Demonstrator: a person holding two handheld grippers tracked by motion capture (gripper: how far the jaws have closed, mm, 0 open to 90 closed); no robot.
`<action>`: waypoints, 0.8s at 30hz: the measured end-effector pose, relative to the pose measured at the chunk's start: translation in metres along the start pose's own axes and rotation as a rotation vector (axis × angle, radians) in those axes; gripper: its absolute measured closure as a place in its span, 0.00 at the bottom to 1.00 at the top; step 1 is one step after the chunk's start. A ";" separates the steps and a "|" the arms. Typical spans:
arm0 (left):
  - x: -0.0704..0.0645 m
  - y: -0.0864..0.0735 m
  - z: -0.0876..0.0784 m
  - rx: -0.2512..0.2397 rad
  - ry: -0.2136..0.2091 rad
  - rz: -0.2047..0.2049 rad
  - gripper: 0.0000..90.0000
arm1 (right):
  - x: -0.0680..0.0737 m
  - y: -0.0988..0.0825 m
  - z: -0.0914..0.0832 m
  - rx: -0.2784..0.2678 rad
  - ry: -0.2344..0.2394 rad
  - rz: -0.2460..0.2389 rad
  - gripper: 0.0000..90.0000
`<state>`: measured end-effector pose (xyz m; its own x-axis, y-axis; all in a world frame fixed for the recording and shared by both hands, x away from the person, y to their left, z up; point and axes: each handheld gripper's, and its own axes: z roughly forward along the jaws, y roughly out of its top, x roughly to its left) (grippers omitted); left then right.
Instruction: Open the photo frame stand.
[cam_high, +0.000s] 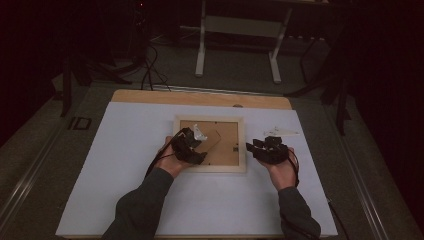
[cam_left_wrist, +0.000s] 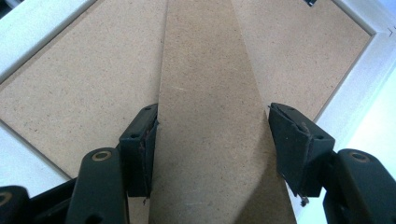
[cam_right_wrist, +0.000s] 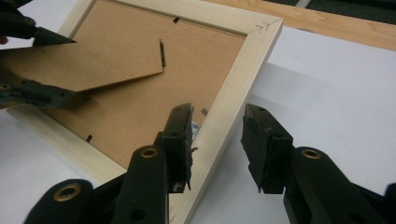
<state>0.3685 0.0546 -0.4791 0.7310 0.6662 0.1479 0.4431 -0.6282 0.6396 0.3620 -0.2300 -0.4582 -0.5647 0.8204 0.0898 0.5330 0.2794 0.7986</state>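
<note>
Picture frame (cam_high: 210, 167) is lying face down in the middle of the white worktop (cam_high: 125, 165), brown backing board (cam_high: 227, 147) facing up inside its pale wooden border. The left hand-held gripper (cam_high: 192, 145) is hovering over the frame's left half; in the left gripper view its jaws are straddling the hinged stand flap (cam_left_wrist: 208, 116), left pad touching the flap's edge, right pad looking a bit off it, so a firm clamp cannot be told. The flap is sitting raised off the backing in the right gripper view. The right hand-held gripper (cam_high: 270, 149) is sitting just beside the frame's right side; its jaws are standing apart, straddling the right-hand rail (cam_right_wrist: 233, 102) without pinching it.

Step in hand, judging by the pose: working the stand flap while the right side is getting ready to steady the frame. Next move is probably calling for the right jaws to close on the rail and pin the frame so it is not sliding, then the left swinging the flap cleanly on its hinge.

Containers: none on the worktop. A small pale scrap (cam_high: 282, 132) is lying beyond the right gripper, too blurred to name.
</note>
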 end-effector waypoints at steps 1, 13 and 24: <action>-0.001 0.000 -0.001 -0.008 0.004 0.002 0.43 | 0.000 0.001 0.001 0.002 -0.001 0.000 0.69; -0.012 -0.006 -0.007 -0.050 0.061 0.033 0.44 | -0.008 0.011 0.009 0.034 0.022 0.016 0.70; -0.020 -0.010 -0.011 -0.076 0.102 0.063 0.43 | -0.021 0.016 0.022 0.071 0.040 0.081 0.64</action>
<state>0.3438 0.0516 -0.4803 0.6976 0.6663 0.2634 0.3544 -0.6404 0.6813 0.3962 -0.2321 -0.4608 -0.5420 0.8216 0.1770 0.6202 0.2489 0.7440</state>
